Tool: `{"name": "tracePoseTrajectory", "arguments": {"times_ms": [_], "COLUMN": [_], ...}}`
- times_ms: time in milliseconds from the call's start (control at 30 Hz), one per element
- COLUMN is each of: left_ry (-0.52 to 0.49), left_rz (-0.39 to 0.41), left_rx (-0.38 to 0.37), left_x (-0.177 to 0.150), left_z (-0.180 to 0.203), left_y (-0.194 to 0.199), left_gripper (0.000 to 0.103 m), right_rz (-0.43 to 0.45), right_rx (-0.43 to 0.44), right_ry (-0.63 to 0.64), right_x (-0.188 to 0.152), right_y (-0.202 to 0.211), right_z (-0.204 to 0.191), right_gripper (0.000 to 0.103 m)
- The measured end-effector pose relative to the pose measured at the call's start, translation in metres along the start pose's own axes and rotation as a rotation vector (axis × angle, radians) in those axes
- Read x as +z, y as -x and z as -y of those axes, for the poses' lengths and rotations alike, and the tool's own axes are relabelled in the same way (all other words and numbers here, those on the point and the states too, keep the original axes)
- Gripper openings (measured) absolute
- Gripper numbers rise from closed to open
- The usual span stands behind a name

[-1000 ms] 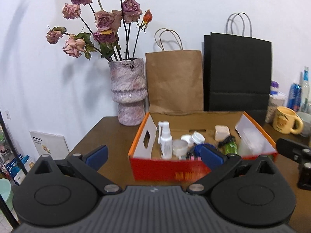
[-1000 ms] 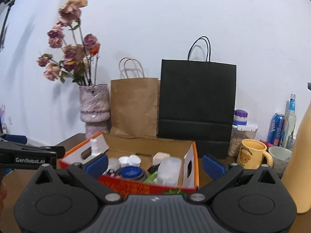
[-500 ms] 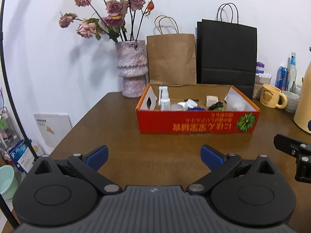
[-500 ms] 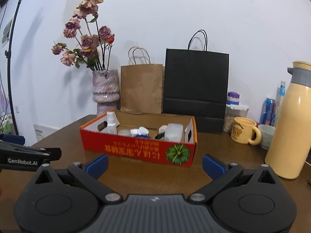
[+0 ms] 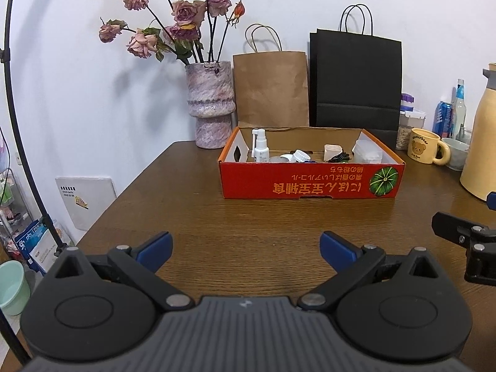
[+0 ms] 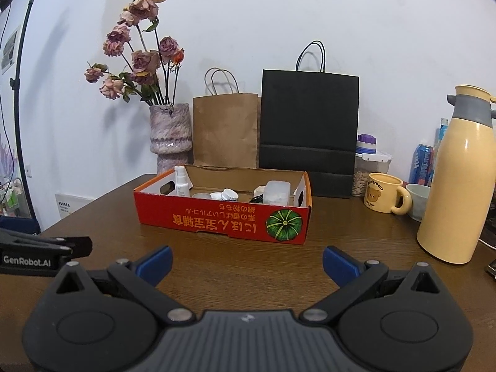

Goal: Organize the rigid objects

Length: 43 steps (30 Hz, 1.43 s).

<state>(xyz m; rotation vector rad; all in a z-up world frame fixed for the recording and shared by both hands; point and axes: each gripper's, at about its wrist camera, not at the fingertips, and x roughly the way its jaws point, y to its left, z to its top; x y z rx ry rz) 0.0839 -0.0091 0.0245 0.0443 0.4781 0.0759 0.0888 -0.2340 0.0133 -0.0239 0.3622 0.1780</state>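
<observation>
Blue-tipped, the left hand-held gripper (image 5: 245,246) and right hand-held gripper (image 6: 247,260) gape wide, holding nothing.

Vase (image 5: 209,105) with dried roses (image 5: 173,18): upper centre-left. Brown bag (image 5: 270,88) and black bag (image 5: 356,82): upper centre, against the wall. Yellow mug (image 6: 384,197), grey cup (image 6: 419,197), cream flask (image 6: 462,179): right. Table (image 5: 248,217): centre. Green cup (image 5: 11,288): lower left

The box (image 5: 310,183) is red with orange lettering and a green striped pumpkin print. The surface (image 5: 248,217) is dark brown wood grain. The vase (image 5: 210,105) is mottled pink-lilac; the mug (image 6: 383,192) is yellow; the fingers (image 5: 155,248) are blue.
</observation>
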Motion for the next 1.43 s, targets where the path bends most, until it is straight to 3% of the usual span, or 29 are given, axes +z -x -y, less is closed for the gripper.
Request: {"name": "tracePoseTrajectory", "arguments": {"times_ms": [1433], "left_ry": [0.013], "left_rz": [-0.003], "left_rx": [-0.008], "left_x": [-0.0007], "left_z": [-0.0031], "left_y": [-0.0005], "left_gripper": [0.103], "right_rz": [-0.022], "right_rx": [0.000], "right_ry": [0.009], "right_x": [-0.0080], "right_y": [-0.0064], "right_z": [-0.0043], "right_gripper": [0.103]}}
